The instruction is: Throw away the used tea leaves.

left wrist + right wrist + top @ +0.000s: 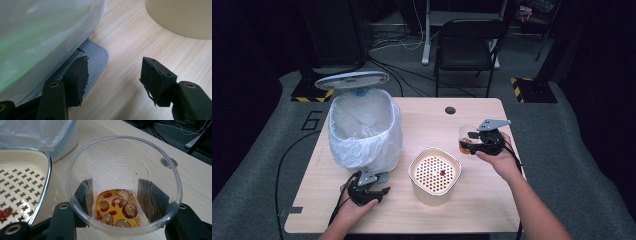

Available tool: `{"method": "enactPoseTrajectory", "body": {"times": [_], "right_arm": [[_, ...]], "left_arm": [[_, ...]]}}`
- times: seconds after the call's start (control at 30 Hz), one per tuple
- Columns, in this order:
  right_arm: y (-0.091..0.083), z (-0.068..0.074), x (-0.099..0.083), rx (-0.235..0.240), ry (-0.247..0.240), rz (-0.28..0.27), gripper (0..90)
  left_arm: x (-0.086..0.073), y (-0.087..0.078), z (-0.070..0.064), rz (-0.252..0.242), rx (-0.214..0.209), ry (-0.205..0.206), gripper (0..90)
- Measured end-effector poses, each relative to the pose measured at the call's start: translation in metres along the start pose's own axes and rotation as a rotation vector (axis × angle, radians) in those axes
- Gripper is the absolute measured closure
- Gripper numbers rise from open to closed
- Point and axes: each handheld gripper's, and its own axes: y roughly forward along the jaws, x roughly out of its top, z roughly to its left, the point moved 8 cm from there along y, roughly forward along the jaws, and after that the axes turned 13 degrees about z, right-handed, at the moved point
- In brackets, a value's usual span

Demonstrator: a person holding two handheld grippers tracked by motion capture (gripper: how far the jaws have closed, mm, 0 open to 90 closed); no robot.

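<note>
Two grippers are mine, and only the right gripper (476, 141) carries anything: its jaws are closed on either side of a clear plastic cup (122, 185), upright over the right part of the table (472, 210). In the bottom of that cup sits a little amber liquid with sliced red-skinned fruit pieces (117, 208). What matters for the next move, as I judge it, is where the cream strainer container (434, 175) lies from that cup: toward my left and a bit nearer to me, close by but not touching, its perforated top open upward with one small red bit (442, 173) already on the holes. In the right gripper view its metal-edged rim sits just beside the cup. So the right hand is the nearer one for a pour, and the tip would go leftward over the holes. My left gripper (371, 192) holds nothing, jaws spread wide, low at the foot of the white lined bin (362, 130) whose lid (352, 80) stands open. In the left gripper view one pad (77, 77) hangs over the grey pedal (96, 56); whether it touches, I cannot tell.
</note>
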Motion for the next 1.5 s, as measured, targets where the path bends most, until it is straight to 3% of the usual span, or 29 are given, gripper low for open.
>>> {"method": "enactPoseTrajectory", "body": {"times": [0.33,0.67,0.87,1.0,1.03,1.13,1.23,1.5], "right_arm": [[-0.008,0.004,0.029,0.003,-0.045,-0.026,46.8],[-0.006,0.009,0.049,0.048,-0.086,-0.068,46.8],[-0.005,0.012,0.056,0.064,-0.123,-0.061,46.8],[-0.006,0.017,0.060,0.082,-0.169,-0.078,46.8],[-0.006,0.019,0.062,0.090,-0.182,-0.088,46.8],[-0.006,0.022,0.064,0.085,-0.241,-0.110,46.7],[-0.006,0.026,0.064,0.086,-0.264,-0.117,46.8],[-0.014,0.039,0.071,0.000,-0.393,-0.161,46.7]], "left_arm": [[0.000,0.000,0.000,0.005,-0.003,0.002,38.9],[0.000,0.000,0.000,0.002,-0.004,0.003,38.9],[0.000,0.000,0.000,-0.014,-0.003,-0.010,38.9],[-0.001,-0.001,0.001,0.006,-0.006,0.002,38.9],[0.000,0.000,0.000,-0.012,-0.011,-0.013,38.9],[0.000,0.000,0.001,-0.007,-0.013,-0.009,39.3],[0.000,0.000,0.000,-0.012,-0.010,-0.015,39.2],[0.001,0.001,0.000,-0.018,-0.002,-0.011,39.2]]}}
